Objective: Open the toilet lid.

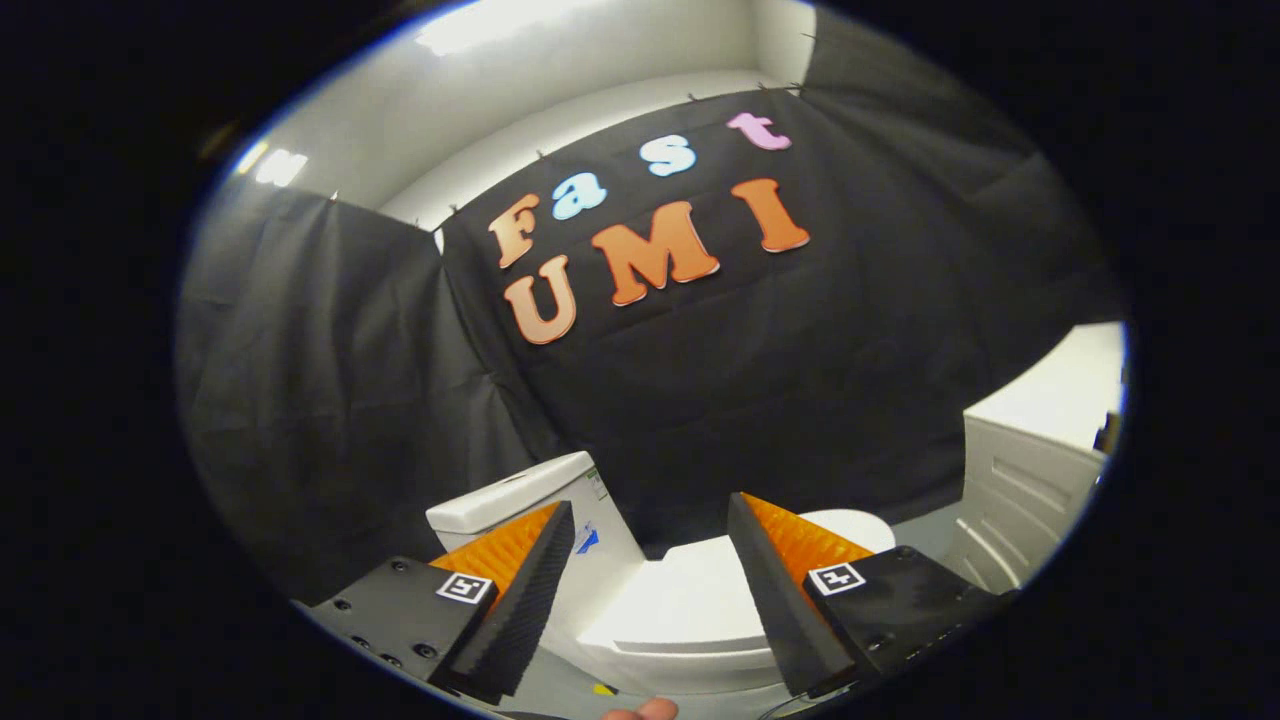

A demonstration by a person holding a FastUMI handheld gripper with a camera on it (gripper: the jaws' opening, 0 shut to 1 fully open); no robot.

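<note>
A white toilet stands low ahead of me, seen from its side. Its closed lid [700, 600] lies flat over the bowl, showing between and beyond my two fingers. The white tank [520, 500] rises behind the left finger. My gripper [650, 525] is open and hovers above the toilet, with nothing between its fingers; the left finger [530, 590] and right finger [775, 590] stand wide apart. The lid's far end [860, 525] peeks out past the right finger.
Black cloth walls close the booth behind and to the left of the toilet. A white panelled cabinet [1020, 500] stands to the right of the toilet. A fingertip [640, 710] shows just under the gripper. Grey floor [570, 690] lies beneath.
</note>
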